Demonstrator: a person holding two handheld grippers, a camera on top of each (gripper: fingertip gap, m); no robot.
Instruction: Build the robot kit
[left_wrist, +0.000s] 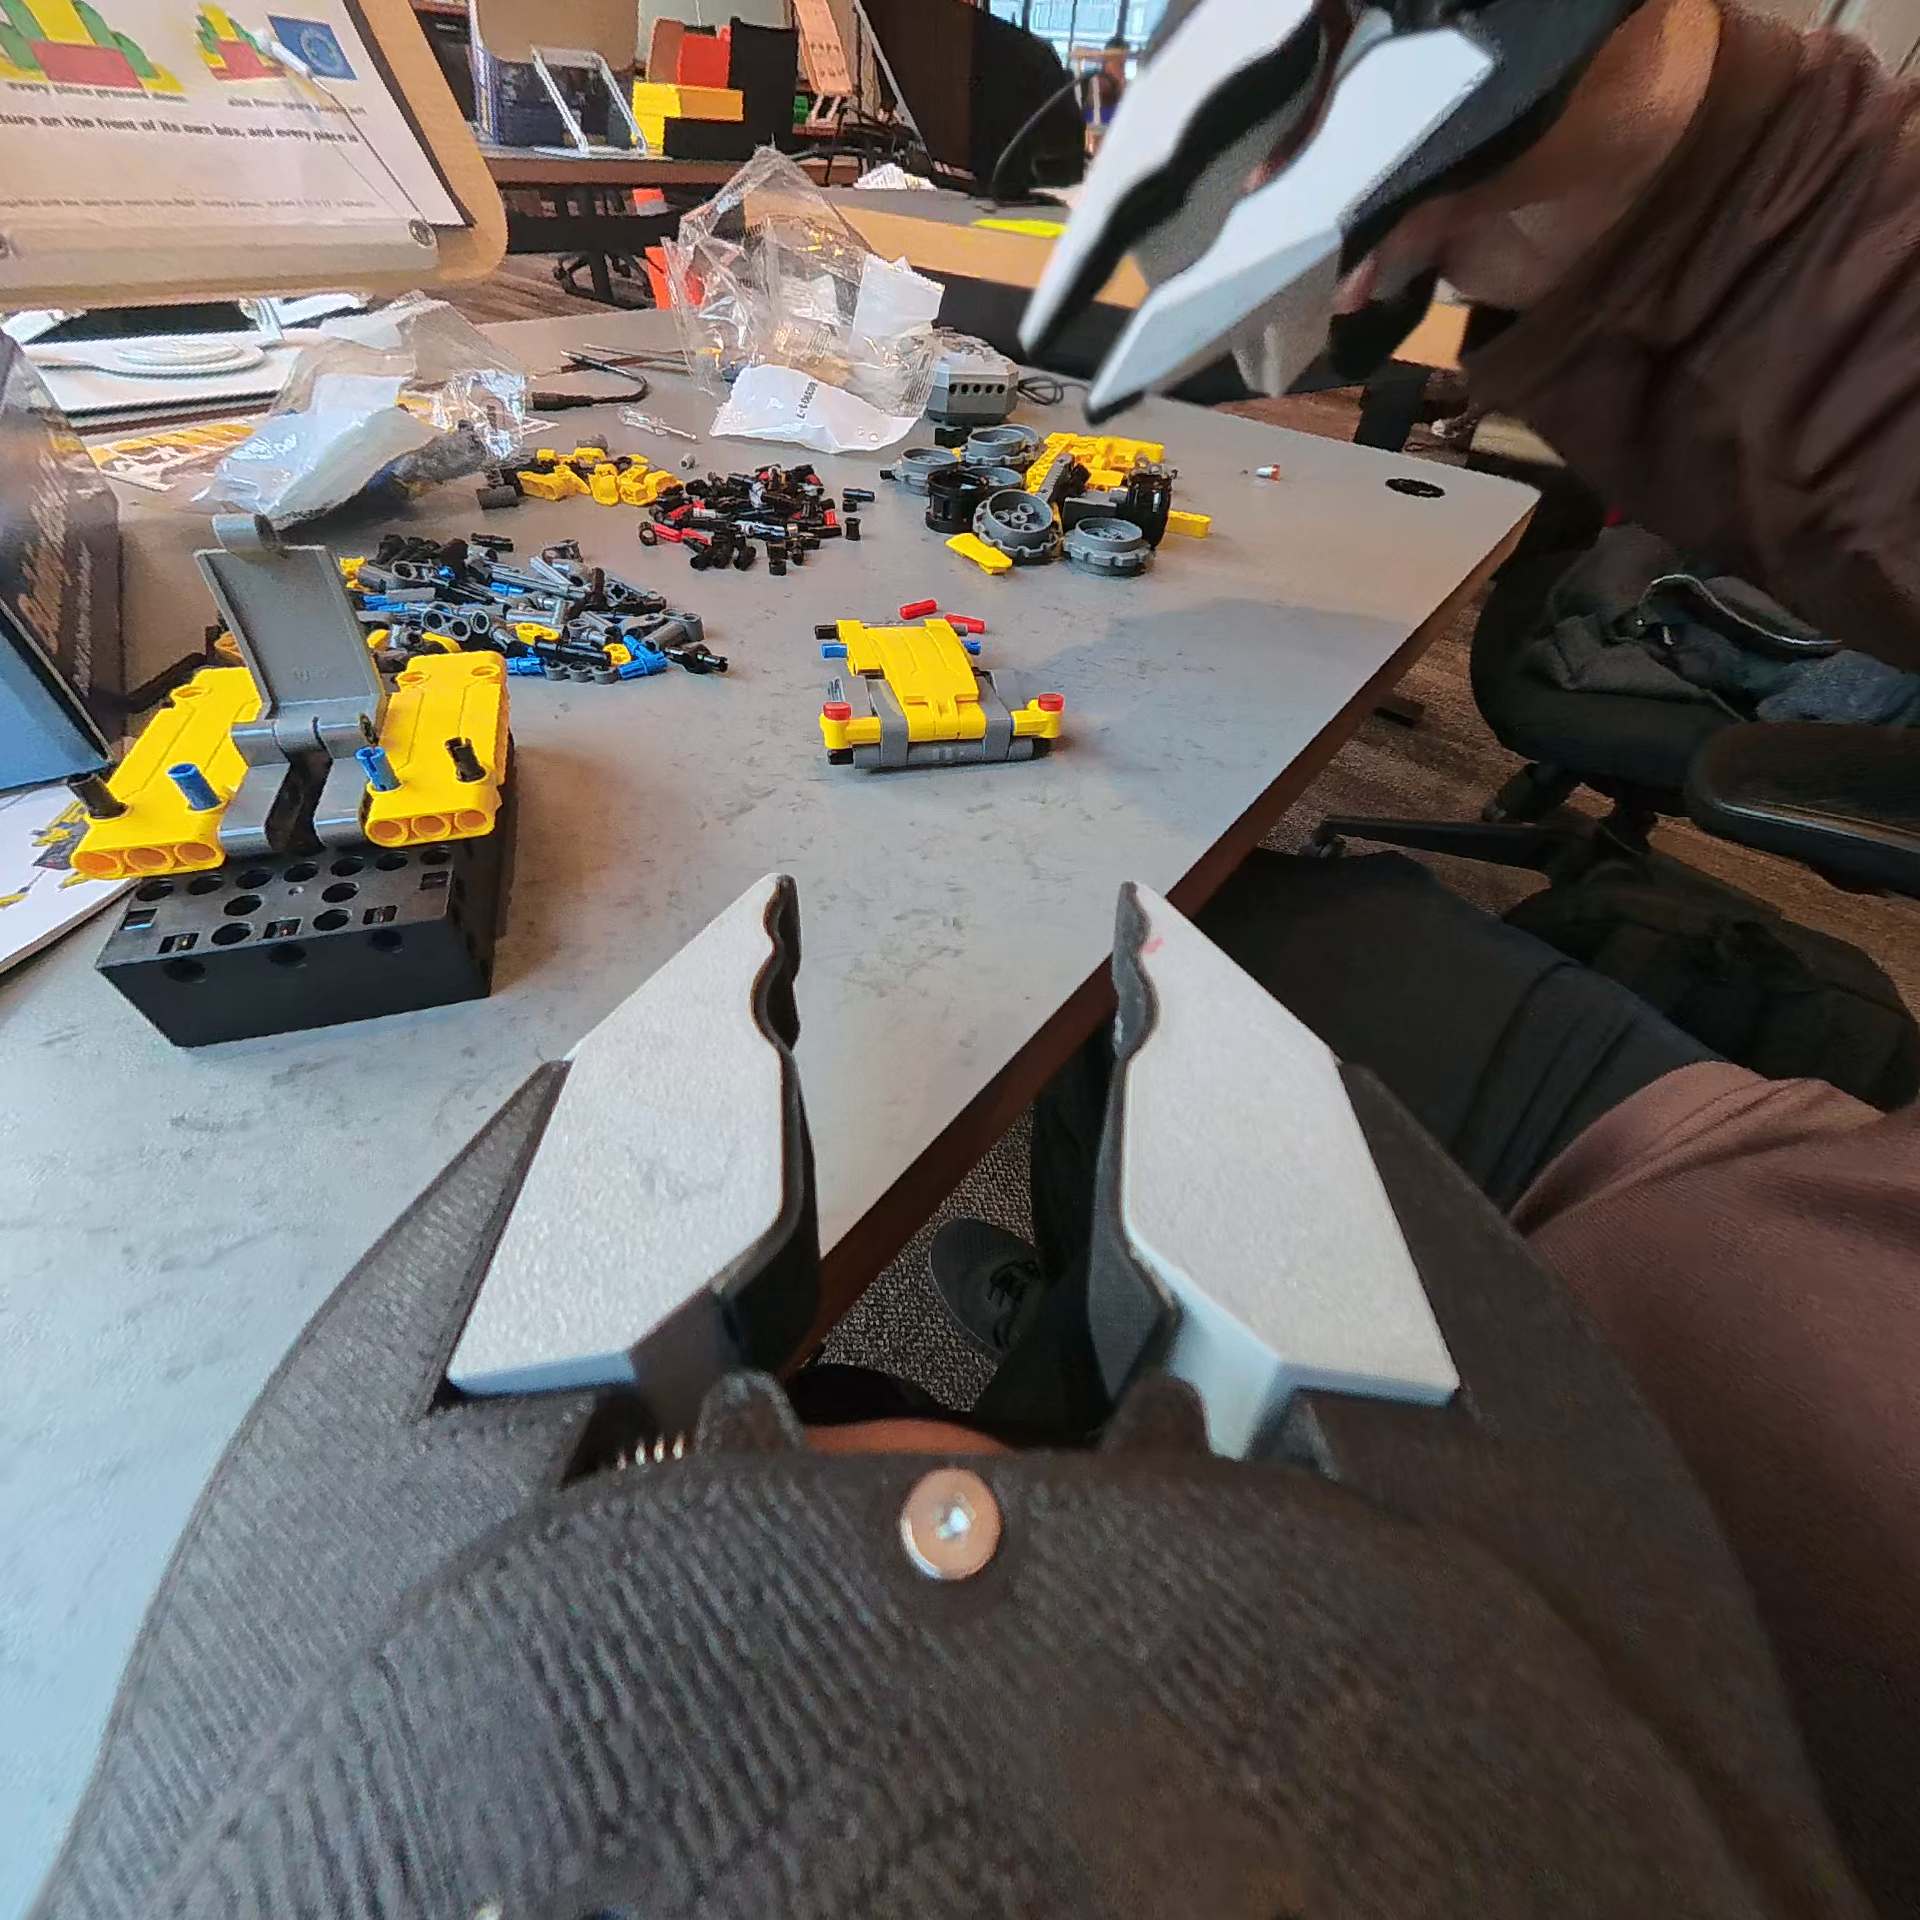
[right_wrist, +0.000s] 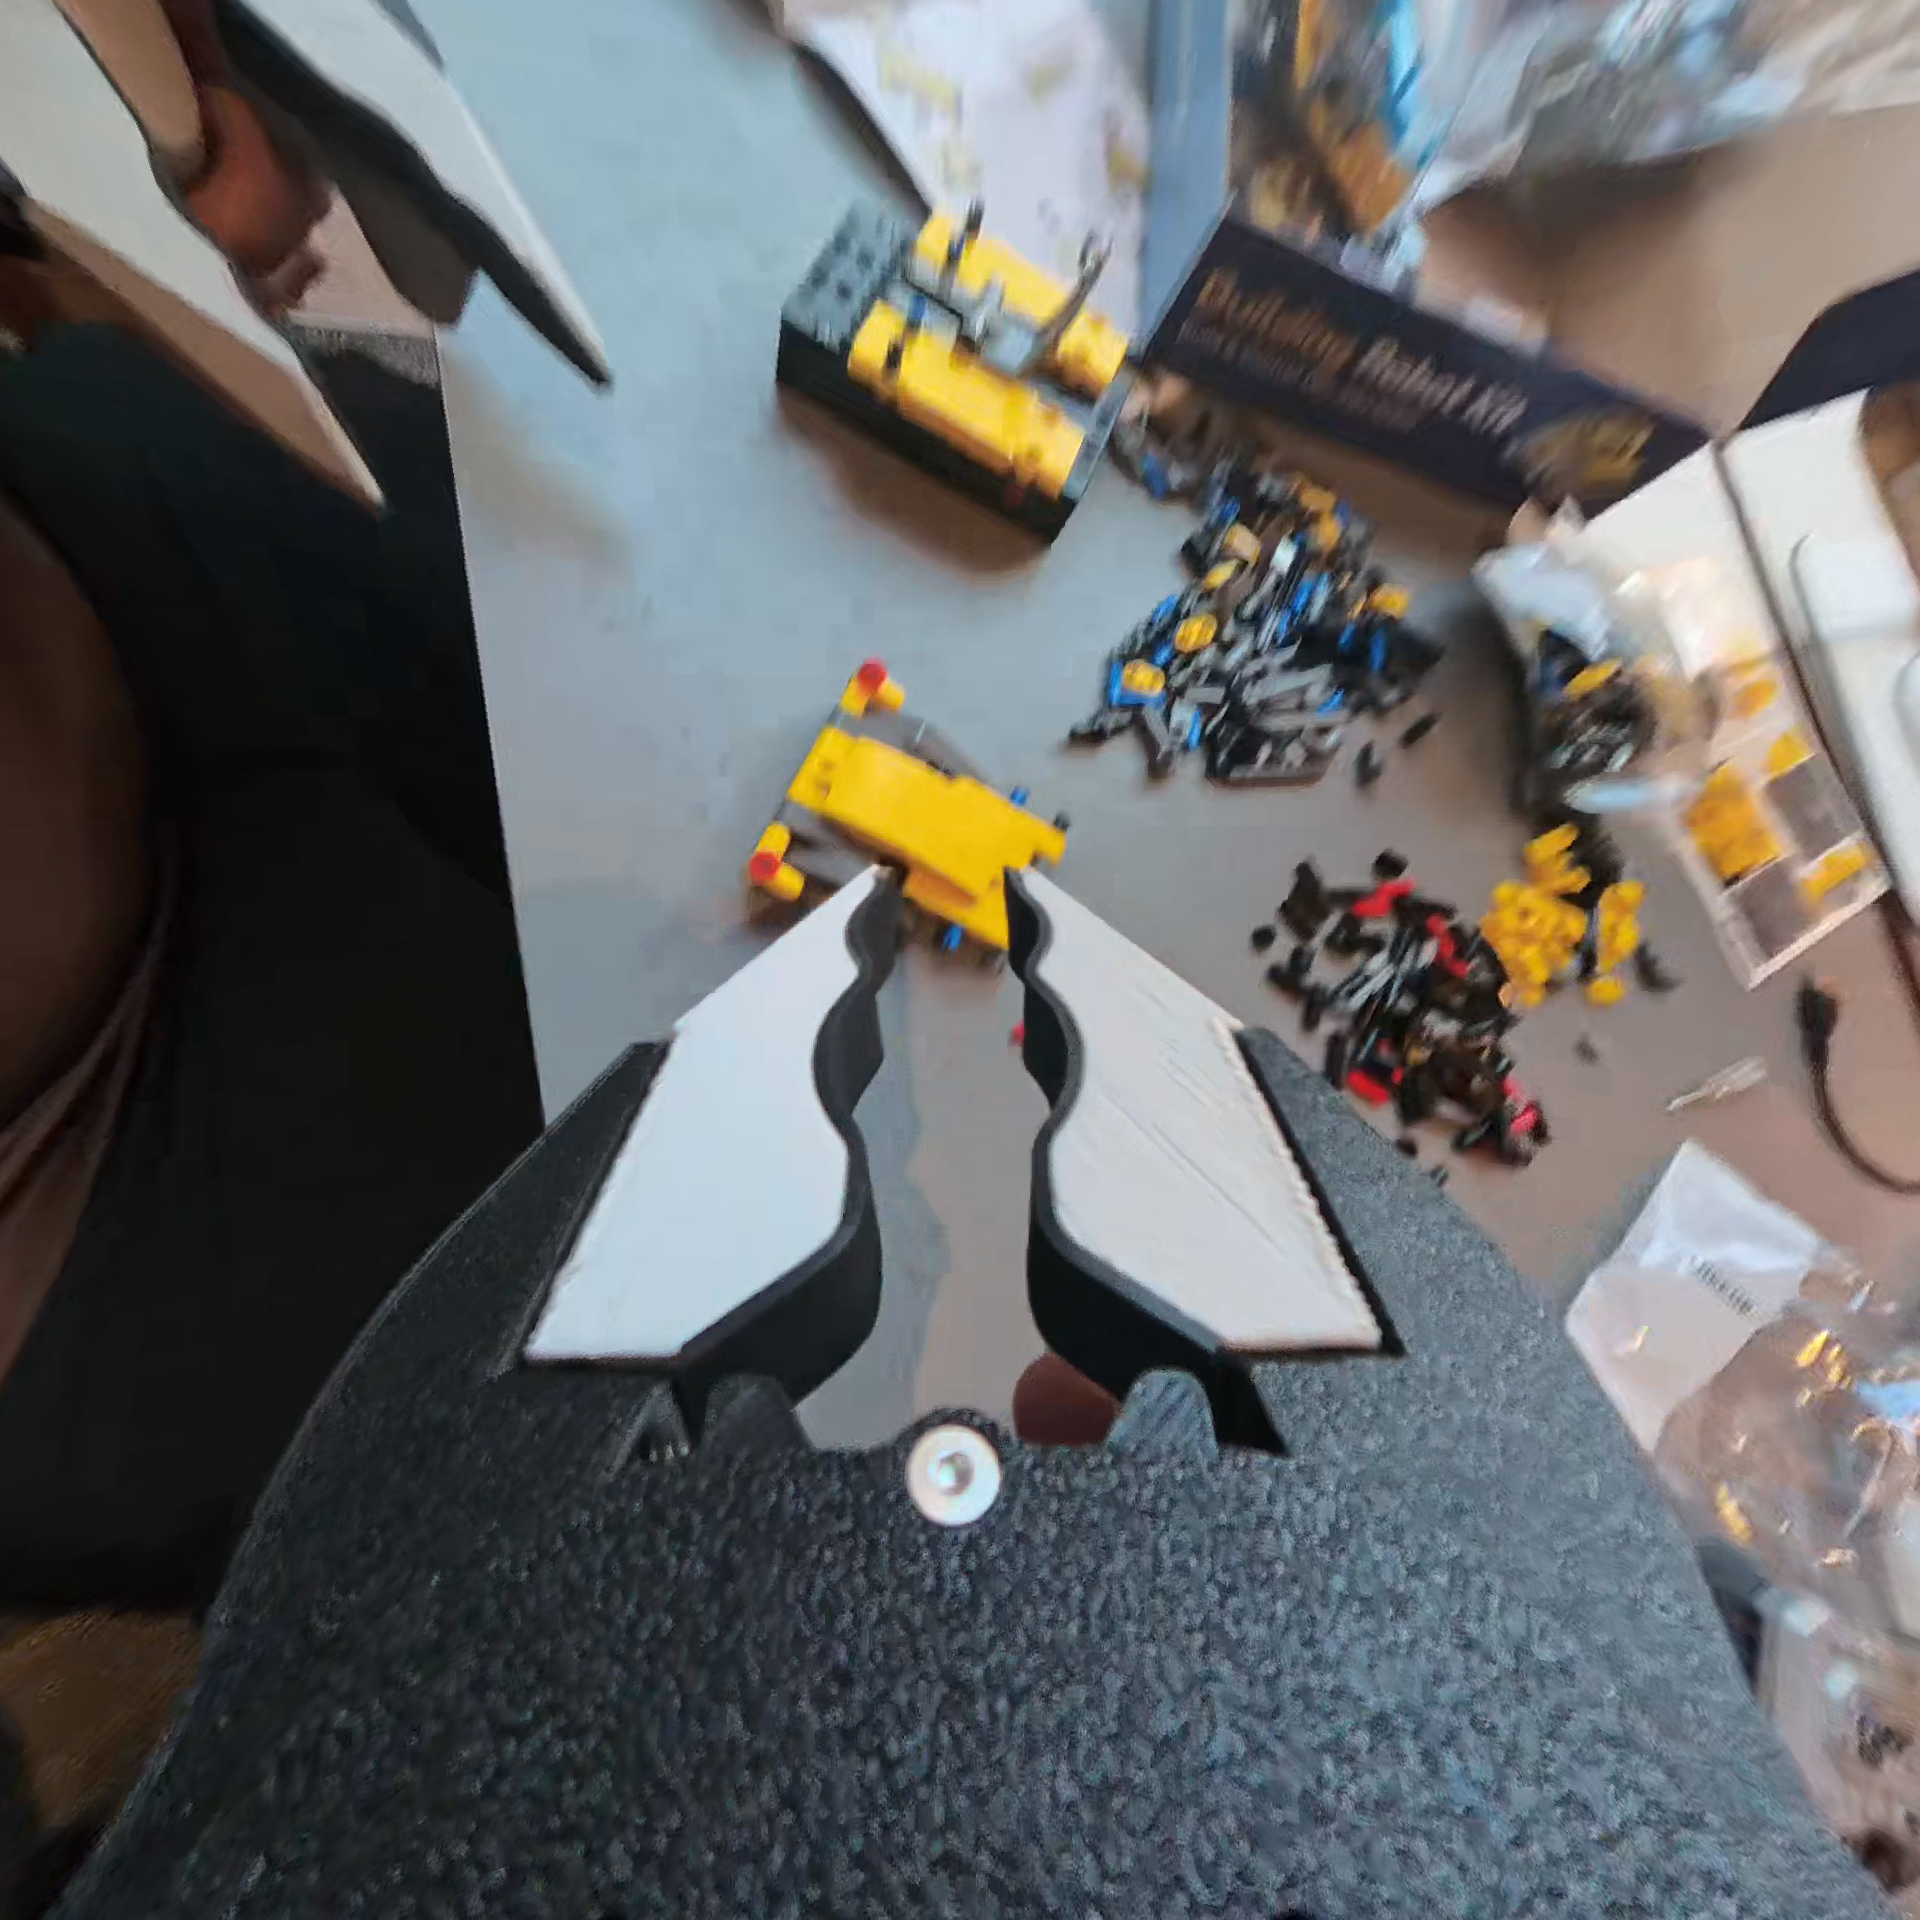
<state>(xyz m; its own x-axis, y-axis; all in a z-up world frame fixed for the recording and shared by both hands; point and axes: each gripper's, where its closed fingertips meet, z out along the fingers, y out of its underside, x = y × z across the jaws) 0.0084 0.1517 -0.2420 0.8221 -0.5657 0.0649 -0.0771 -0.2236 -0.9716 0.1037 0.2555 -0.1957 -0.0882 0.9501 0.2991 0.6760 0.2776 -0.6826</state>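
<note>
My left gripper (left_wrist: 951, 904) is open and empty, held low over the front edge of the grey table (left_wrist: 935, 831). A small yellow and grey brick assembly (left_wrist: 935, 691) lies ahead of it in mid-table. A larger yellow and grey assembly (left_wrist: 301, 748) sits on a black block (left_wrist: 301, 935) to the left. My right gripper (right_wrist: 945, 878) is open and empty, hovering above the small assembly (right_wrist: 904, 805); the right wrist view is blurred. It also shows in the left wrist view (left_wrist: 1070, 364), raised at the upper right. The left gripper's finger (right_wrist: 499, 239) shows at the top left.
Piles of small black, blue, grey and red pins (left_wrist: 540, 613) (left_wrist: 748, 520), grey wheels with yellow parts (left_wrist: 1049, 499), and clear plastic bags (left_wrist: 800, 301) lie farther back. A dark box (right_wrist: 1403, 384) and white trays (right_wrist: 1766, 727) stand behind. An office chair (left_wrist: 1714, 748) is right of the table.
</note>
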